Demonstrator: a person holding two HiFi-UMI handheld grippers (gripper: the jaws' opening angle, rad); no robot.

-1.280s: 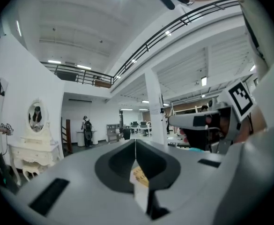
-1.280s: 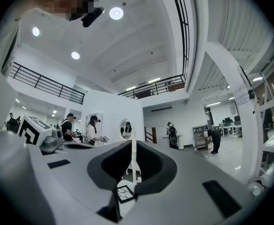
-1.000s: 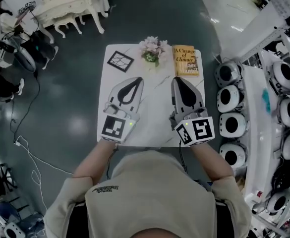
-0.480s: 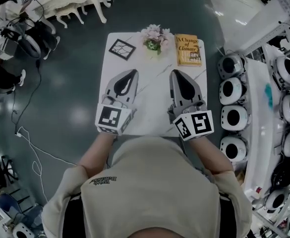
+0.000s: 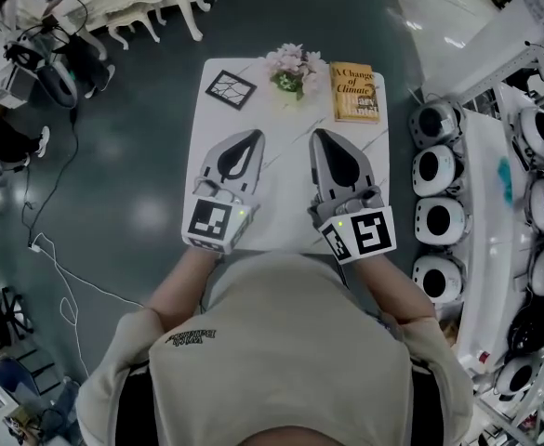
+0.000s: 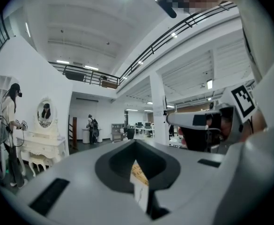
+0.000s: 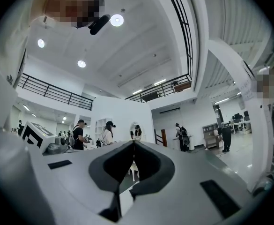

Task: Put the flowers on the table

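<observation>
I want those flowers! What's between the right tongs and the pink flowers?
Nothing: in the head view, only bare white marble tabletop lies between the right tongs and the pink-and-white flower bunch.

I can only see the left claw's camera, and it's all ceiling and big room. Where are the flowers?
Observer: In the head view, the flowers stand at the far edge of the white table.
Operator: What's next to them?
Observer: A yellow book lies to their right and a black square tile to their left.
Operator: Is my other claw holding something?
Observer: No. The right claw is shut and empty. It sits beside the left claw, and both are short of the flowers.
</observation>
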